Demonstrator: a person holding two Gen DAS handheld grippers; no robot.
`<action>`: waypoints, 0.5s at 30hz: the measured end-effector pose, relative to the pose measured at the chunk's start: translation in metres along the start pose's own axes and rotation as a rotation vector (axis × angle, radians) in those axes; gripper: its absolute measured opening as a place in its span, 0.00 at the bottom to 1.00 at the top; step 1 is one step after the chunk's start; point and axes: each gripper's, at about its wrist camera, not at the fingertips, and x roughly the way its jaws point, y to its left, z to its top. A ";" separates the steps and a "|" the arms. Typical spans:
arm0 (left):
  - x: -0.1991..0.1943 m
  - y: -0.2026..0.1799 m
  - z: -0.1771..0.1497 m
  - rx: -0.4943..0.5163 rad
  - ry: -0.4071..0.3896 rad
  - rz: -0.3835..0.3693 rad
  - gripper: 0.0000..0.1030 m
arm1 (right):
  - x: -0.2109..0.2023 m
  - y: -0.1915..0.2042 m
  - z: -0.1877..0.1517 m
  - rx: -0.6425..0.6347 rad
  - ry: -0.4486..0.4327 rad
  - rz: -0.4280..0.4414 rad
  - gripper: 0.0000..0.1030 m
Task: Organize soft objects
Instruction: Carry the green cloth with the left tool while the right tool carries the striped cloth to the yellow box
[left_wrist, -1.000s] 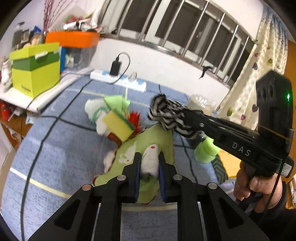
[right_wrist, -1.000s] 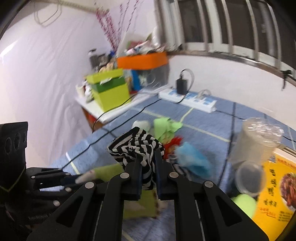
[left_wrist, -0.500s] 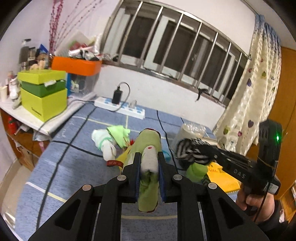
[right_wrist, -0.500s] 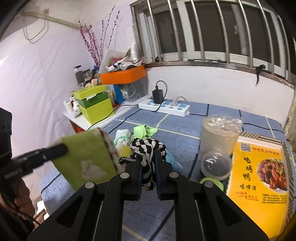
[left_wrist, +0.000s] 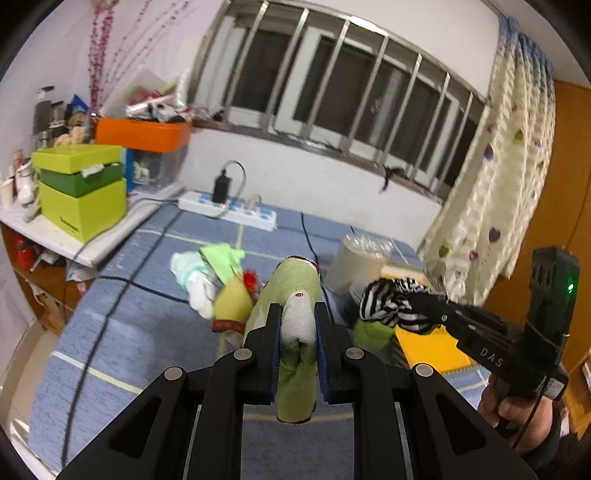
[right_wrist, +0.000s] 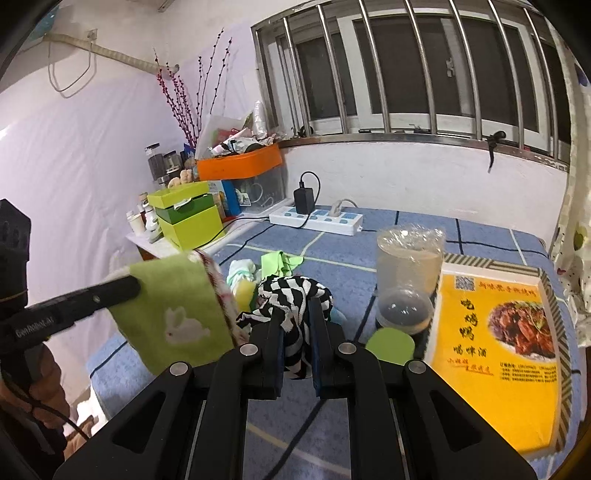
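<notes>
Left tool (left_wrist: 298, 334) grips green sock (left_wrist: 295, 288) — right tool (right_wrist: 297, 332) grips striped cloth (right_wrist: 291, 295).

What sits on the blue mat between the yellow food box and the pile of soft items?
In the right wrist view, a clear plastic container and a smaller clear lidded cup in front of it stand between the yellow food box and the pile.

Even indoor light, windows (right_wrist: 424, 74) dark, strong fisheye bend and black vignette at corners, slight motion blur on left view — curtain (left_wrist: 491, 206) smeared, right view sharper.
</notes>
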 end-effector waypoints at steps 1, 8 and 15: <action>0.003 -0.004 -0.002 0.007 0.013 -0.005 0.15 | -0.003 -0.002 -0.003 0.003 0.002 -0.005 0.11; 0.022 -0.037 -0.012 0.057 0.071 -0.059 0.15 | -0.021 -0.018 -0.015 0.028 0.002 -0.050 0.11; 0.036 -0.071 -0.009 0.117 0.093 -0.119 0.15 | -0.038 -0.040 -0.021 0.064 -0.011 -0.098 0.11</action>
